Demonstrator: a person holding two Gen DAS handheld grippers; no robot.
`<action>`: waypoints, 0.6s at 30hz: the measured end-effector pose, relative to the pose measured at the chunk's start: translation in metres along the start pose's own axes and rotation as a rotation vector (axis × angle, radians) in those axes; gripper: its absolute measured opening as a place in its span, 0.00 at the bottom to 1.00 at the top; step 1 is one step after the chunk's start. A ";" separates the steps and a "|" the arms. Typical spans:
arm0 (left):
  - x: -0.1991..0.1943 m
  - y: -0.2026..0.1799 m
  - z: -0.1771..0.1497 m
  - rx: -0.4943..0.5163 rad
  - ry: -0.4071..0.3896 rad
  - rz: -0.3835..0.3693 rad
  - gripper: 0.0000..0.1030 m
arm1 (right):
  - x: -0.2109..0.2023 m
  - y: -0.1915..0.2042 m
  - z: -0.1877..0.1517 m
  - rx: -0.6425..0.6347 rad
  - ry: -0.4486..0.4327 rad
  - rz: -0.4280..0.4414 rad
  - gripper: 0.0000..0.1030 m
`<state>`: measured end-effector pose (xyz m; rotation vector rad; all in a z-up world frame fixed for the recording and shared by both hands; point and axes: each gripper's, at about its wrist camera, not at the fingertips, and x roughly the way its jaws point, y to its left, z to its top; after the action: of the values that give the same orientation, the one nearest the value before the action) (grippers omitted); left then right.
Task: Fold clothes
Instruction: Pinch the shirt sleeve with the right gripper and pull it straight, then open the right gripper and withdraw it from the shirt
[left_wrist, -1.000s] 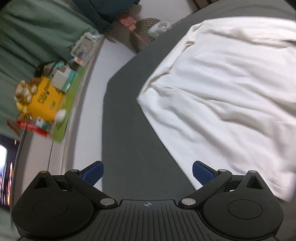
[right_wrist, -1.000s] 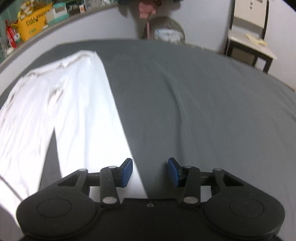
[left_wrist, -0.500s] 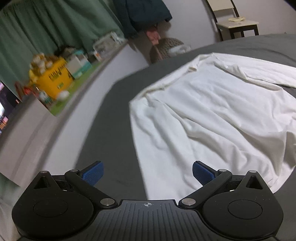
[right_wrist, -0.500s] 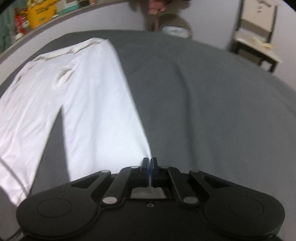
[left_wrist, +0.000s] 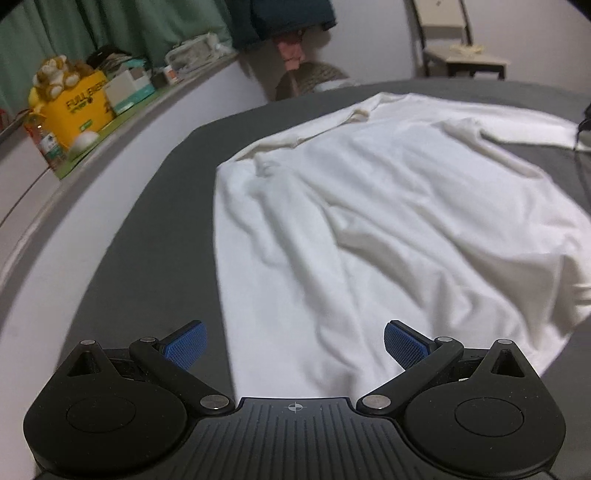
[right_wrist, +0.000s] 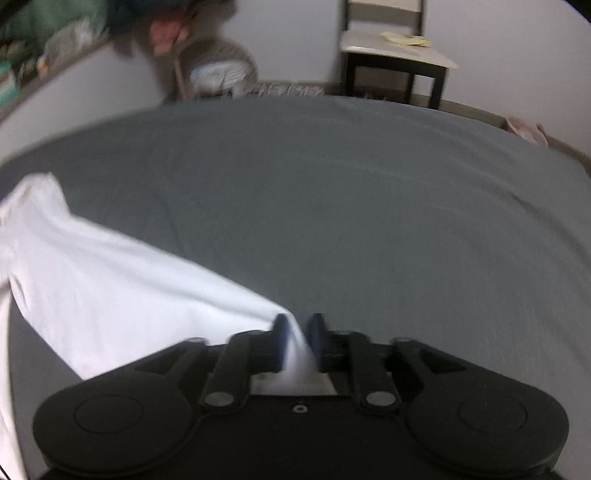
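A white long-sleeved shirt (left_wrist: 369, 206) lies spread on the dark grey bed sheet (left_wrist: 155, 236). My left gripper (left_wrist: 295, 345) is open, its blue pads wide apart, low over the shirt's near edge. My right gripper (right_wrist: 298, 332) is shut on the end of the shirt's white sleeve (right_wrist: 110, 295); the cloth runs from between the pads off to the left, lifted above the sheet (right_wrist: 369, 221).
A ledge at the left holds a yellow box (left_wrist: 79, 107) with a plush toy and several small items. A woven basket (right_wrist: 218, 74) and a chair (right_wrist: 391, 55) stand beyond the bed's far edge. Green curtains hang at the back left.
My right gripper shut on the sleeve end, then lifted and swung it rightwards. My left gripper stayed open and turned from the ledge side onto the shirt body.
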<state>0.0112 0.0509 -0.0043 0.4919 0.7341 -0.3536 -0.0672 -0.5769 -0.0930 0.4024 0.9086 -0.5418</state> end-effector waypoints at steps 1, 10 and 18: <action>-0.004 -0.001 -0.001 0.001 -0.013 -0.020 1.00 | -0.006 -0.012 -0.004 0.041 -0.029 0.027 0.32; -0.028 -0.022 0.013 -0.019 -0.100 -0.135 1.00 | -0.046 -0.106 -0.062 0.340 -0.003 0.225 0.27; -0.037 -0.047 0.028 -0.065 -0.170 -0.189 1.00 | -0.041 -0.051 -0.086 0.158 -0.014 0.152 0.06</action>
<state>-0.0210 0.0012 0.0253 0.3269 0.6261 -0.5401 -0.1718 -0.5600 -0.1120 0.6054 0.8164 -0.4777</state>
